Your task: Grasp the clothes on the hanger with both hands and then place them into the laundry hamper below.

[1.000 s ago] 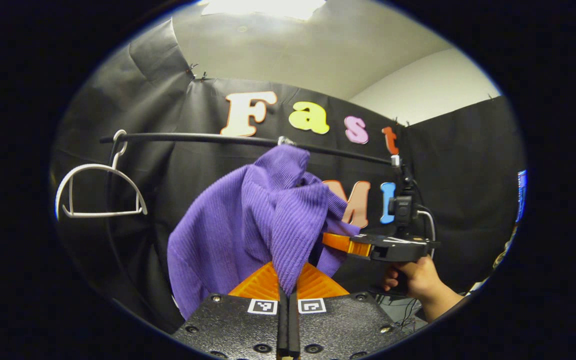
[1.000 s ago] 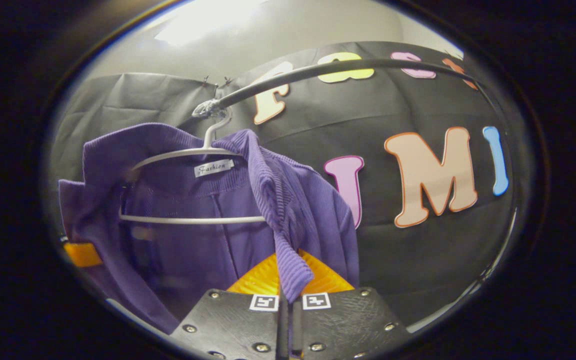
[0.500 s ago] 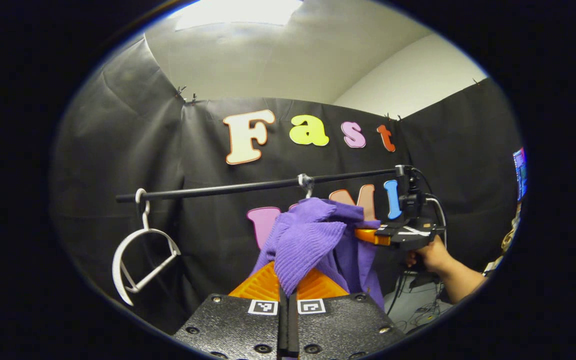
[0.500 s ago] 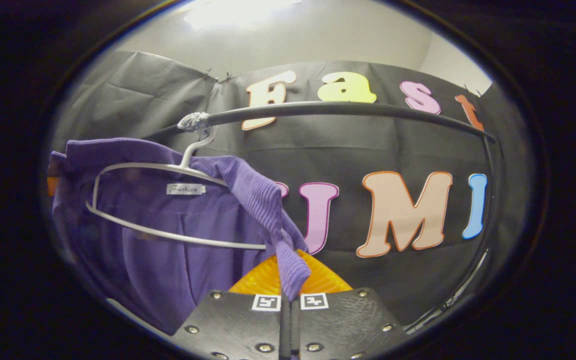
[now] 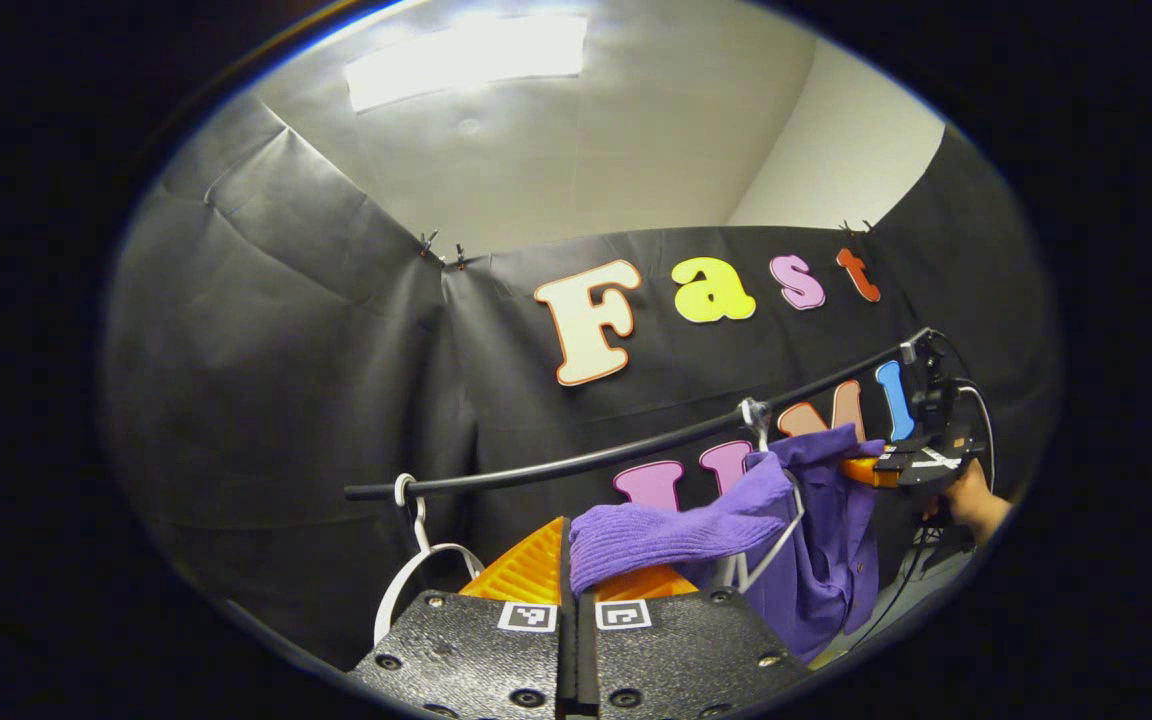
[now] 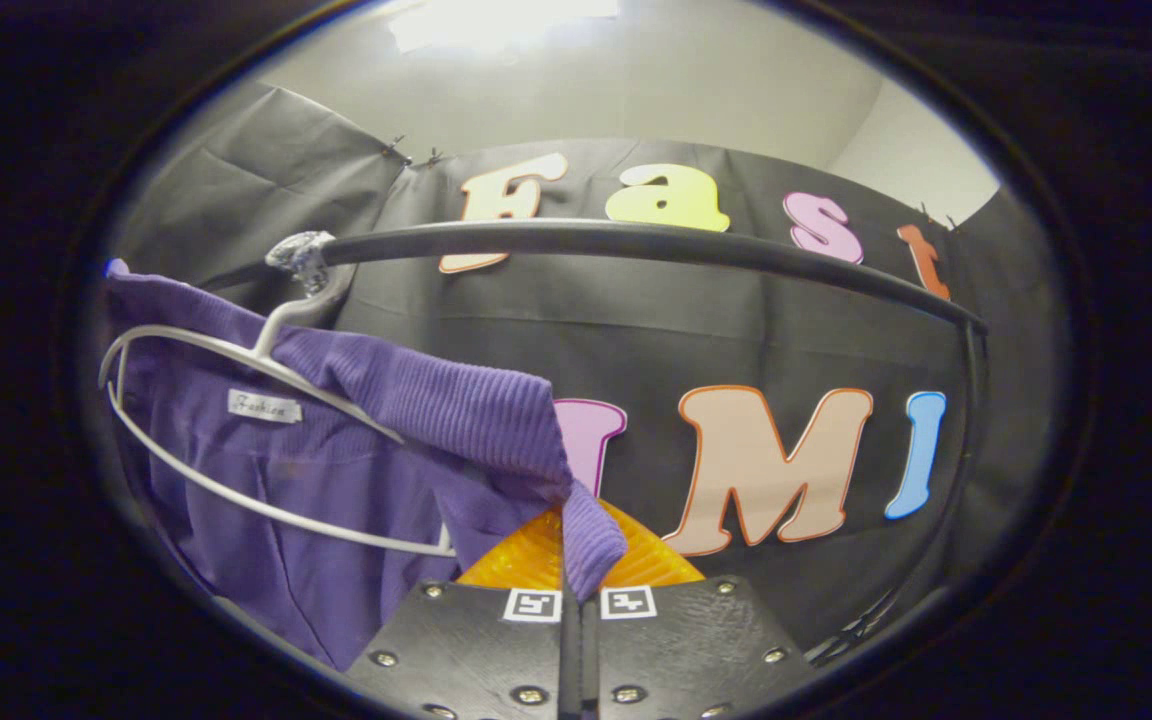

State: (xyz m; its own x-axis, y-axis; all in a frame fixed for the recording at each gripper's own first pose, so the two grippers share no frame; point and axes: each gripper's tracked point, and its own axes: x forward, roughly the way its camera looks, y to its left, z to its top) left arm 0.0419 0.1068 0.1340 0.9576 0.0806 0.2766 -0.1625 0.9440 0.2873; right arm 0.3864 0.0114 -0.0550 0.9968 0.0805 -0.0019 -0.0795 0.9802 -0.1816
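Observation:
A purple ribbed garment (image 5: 696, 530) hangs partly on a white hanger (image 5: 771, 540) hooked to the black rail (image 5: 636, 450). My left gripper (image 5: 576, 570) is shut on one end of the cloth, which stretches taut toward the hanger. In the left gripper view my right gripper (image 5: 911, 467) is at the far right, held by a hand (image 5: 971, 500), clamped on the other end. In the right gripper view my right gripper (image 6: 576, 560) is shut on a fold of the purple garment (image 6: 416, 410), which drapes over the white hanger (image 6: 236, 440) at the left.
A second, bare white hanger (image 5: 416, 570) hangs on the rail's left end, close to my left gripper. The black rail (image 6: 636, 245) runs across the right gripper view above the cloth. Cables (image 5: 911, 580) hang at the right post.
Both grippers have pulled apart, away from the hanger, stretching the garment between them. The hanger has tilted and the cloth has slid partly off its shoulders. My left gripper has moved left, near the bare hanger.

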